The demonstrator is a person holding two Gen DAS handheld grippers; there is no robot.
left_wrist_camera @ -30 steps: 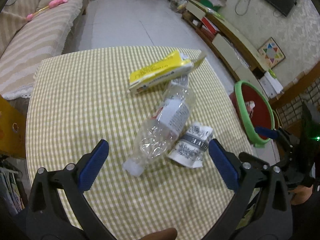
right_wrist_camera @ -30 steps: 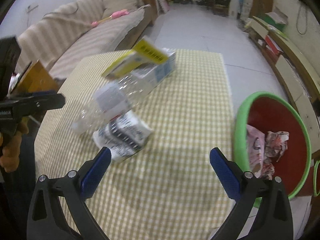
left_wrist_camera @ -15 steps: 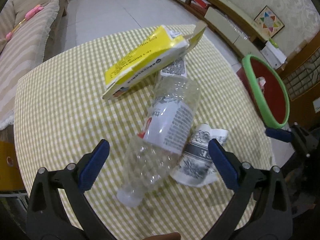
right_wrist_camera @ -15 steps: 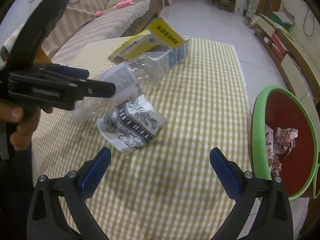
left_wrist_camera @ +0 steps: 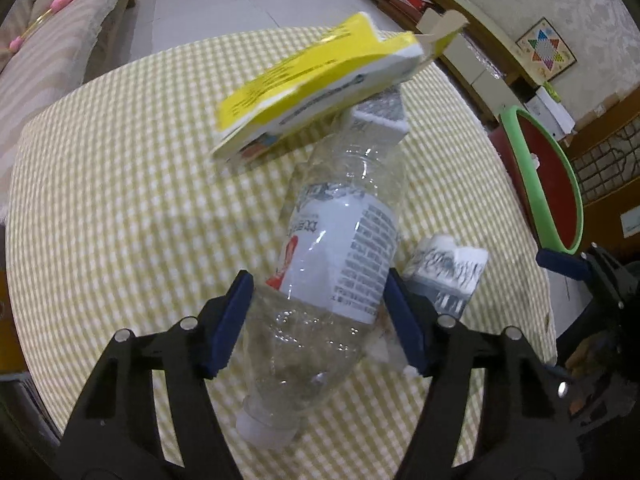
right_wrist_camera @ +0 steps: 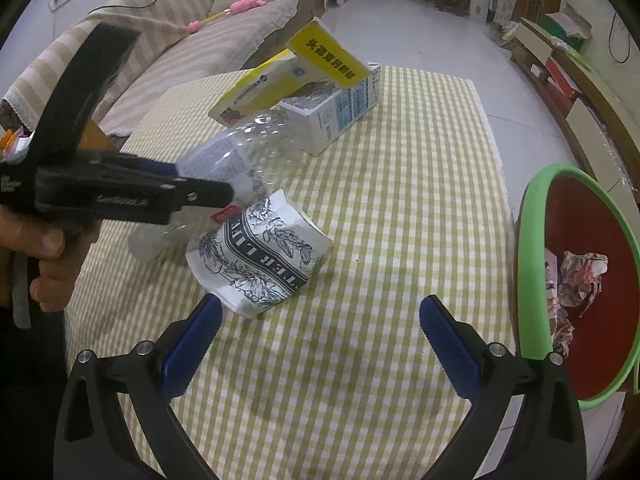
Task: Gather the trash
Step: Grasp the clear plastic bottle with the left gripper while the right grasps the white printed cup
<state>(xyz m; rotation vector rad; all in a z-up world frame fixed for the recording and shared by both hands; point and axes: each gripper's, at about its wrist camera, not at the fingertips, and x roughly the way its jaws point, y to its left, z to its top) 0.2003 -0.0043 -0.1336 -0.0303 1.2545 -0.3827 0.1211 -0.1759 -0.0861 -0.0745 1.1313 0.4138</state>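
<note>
Left hand-held gripper [left_wrist_camera: 318, 320] straddles the clear bottle [left_wrist_camera: 332, 264] lying on the desk [left_wrist_camera: 120, 208], jaws closing across its long axis, cap end toward the camera; right hand-held gripper [right_wrist_camera: 320, 340] hangs wide open, farther off.

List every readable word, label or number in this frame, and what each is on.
"TER LAB", cut off at both ends: crumpled cup.
Yellow box flap: bold Chinese characters, too blurred to quote.
Bottle label: small print, unreadable.
White carton: blue print, too small.
Left gripper, closing around the bottle: no text.
</note>
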